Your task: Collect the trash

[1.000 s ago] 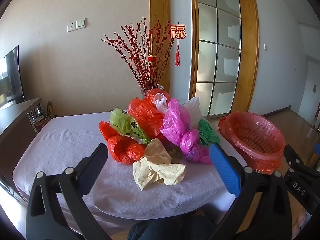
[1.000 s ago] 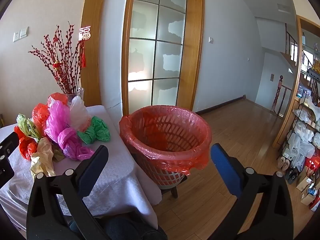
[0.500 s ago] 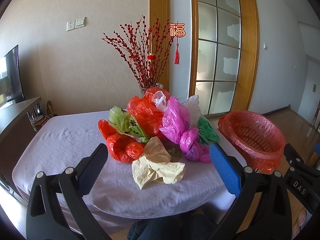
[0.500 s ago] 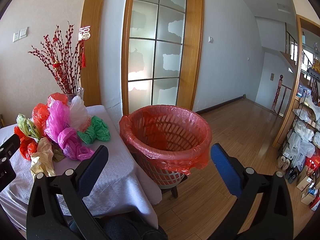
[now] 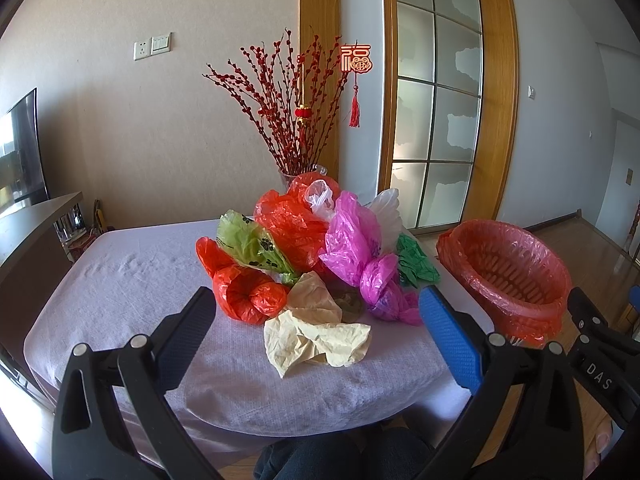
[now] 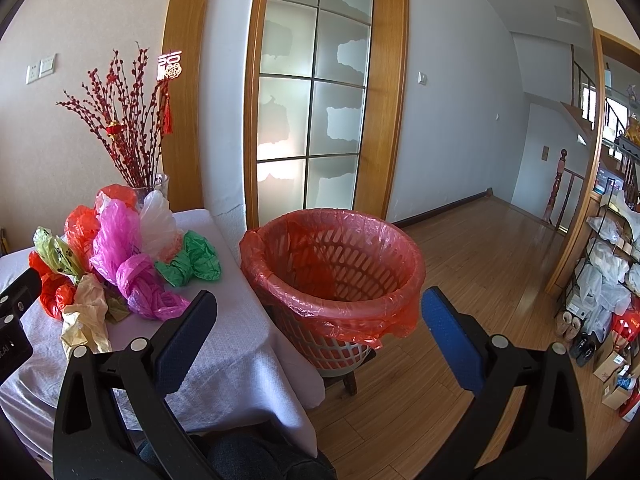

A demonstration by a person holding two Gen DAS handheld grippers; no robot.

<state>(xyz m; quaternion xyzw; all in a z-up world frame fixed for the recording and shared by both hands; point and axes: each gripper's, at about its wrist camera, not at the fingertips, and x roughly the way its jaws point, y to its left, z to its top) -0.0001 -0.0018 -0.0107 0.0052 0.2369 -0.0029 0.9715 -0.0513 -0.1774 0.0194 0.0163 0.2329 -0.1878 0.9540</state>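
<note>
— Above the near edge of the desk point(image 5: 120, 280), how do they stand?
— The left gripper point(image 5: 316, 320) hangs with jaws spread wide and empty, the cream bag point(image 5: 316, 340) lying between its fingers. The right gripper point(image 6: 320, 320) gapes too, holding nothing.
— And the trash?
— The bags point(image 5: 304, 240) are heaped mid-desk before the vase of red twigs point(image 5: 296, 120). The red-lined basket point(image 6: 332, 272) stands just beside the desk's right edge.

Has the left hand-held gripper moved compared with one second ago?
Cannot tell. The left hand-held gripper frames the cream bag almost as before; the wall socket shifted only very slightly in view.
</note>
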